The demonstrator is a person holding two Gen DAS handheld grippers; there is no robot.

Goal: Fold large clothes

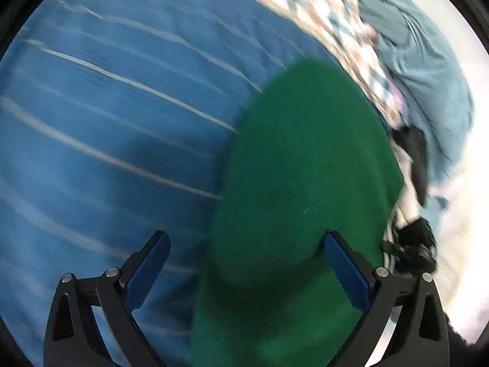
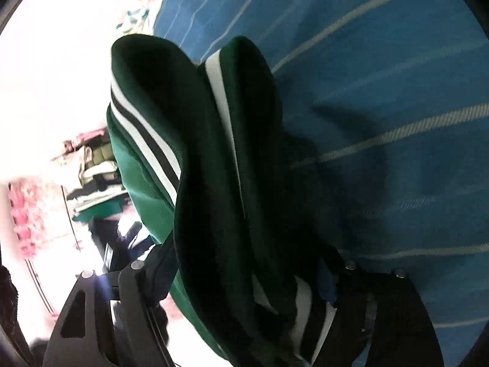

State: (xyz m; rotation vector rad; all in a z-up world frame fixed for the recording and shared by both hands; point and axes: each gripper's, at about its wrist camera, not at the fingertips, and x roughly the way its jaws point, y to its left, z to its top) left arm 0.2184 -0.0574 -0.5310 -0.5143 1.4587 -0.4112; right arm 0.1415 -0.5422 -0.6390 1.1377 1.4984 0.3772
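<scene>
**Green garment bunched in the right tool, left tool spread above its flat part**

A dark green knit garment with white and black striped trim [image 2: 214, 165] lies partly on a bed covered by a blue cloth with thin pale stripes [image 1: 107, 98]. In the right wrist view a thick, doubled-over wad of it fills the gap between the fingers of the right tool [image 2: 244, 278]. The jaws stand wide because the bundle is bulky; whether the pads press on it or only flank it cannot be told, since the fabric hides them. Gathering several layers at once probably serves to carry a whole folded edge across in one pass.

The left tool [image 1: 247, 272] stands open and holds nothing. Its right finger [image 1: 345, 272] is over the green cloth and its left finger over the blue cover, so the garment's edge runs between them. That straddling pose suits a pinch on the hem, or pinning the flat part while the other side is moved.

Beyond the bed lie a patterned multicoloured fabric [image 1: 330, 21] and a pale blue-grey crumpled cloth [image 1: 428, 70], apart from the garment and seemingly not involved.
</scene>
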